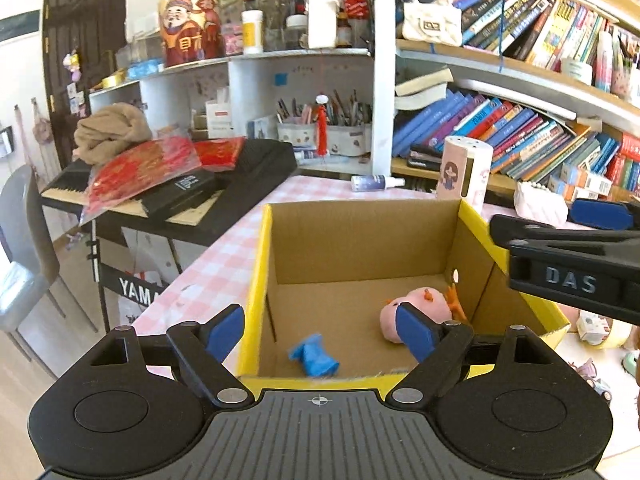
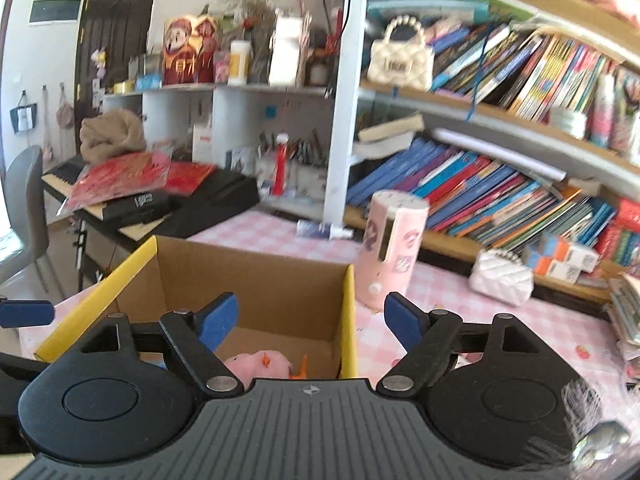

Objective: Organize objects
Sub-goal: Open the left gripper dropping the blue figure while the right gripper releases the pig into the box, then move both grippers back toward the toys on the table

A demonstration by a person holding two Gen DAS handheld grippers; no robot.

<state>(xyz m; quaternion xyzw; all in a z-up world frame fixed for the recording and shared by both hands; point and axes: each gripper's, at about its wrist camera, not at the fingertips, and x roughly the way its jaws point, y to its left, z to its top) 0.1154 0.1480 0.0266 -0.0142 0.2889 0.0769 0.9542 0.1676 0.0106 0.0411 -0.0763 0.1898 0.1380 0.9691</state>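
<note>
Left gripper (image 1: 320, 332): released, jaws standing wide, nothing between the blue pads (image 1: 226, 332). It hangs over the near rim of the cardboard box (image 1: 360, 240), low centre of the left wrist frame.

Right gripper (image 2: 308, 320): released likewise, jaws wide and empty. In its own view it sits low centre, straddling the box's right wall: the left pad is over the box interior, the right pad over the bench (image 2: 500, 320). The same gripper enters the left wrist frame from the right edge as a black arm with a blue pad, above the box's right wall.

Box: open-topped, brown inside, yellow outside, standing on the pink-and-white checked bench.

Contents, per the left wrist frame:
- A pink plush toy (image 1: 416, 304) with orange parts lies on the box floor at the right, close to the right wall. It is partly hidden behind my left gripper's right pad.
- A small blue object (image 1: 314, 354) lies on the box floor near the front wall, left of the plush and apart from it. It is blurred; I cannot tell what it is.

In the right wrist frame only the plush shows, at the bottom of the box.

Surroundings: a pink cylindrical container (image 2: 394, 248) stands upright on the bench just right of the box's far corner. A white quilted pouch (image 2: 502, 280) lies further right, before the bookshelf (image 2: 500, 120). A spray bottle (image 1: 376, 182) lies on its side behind the box.
</note>
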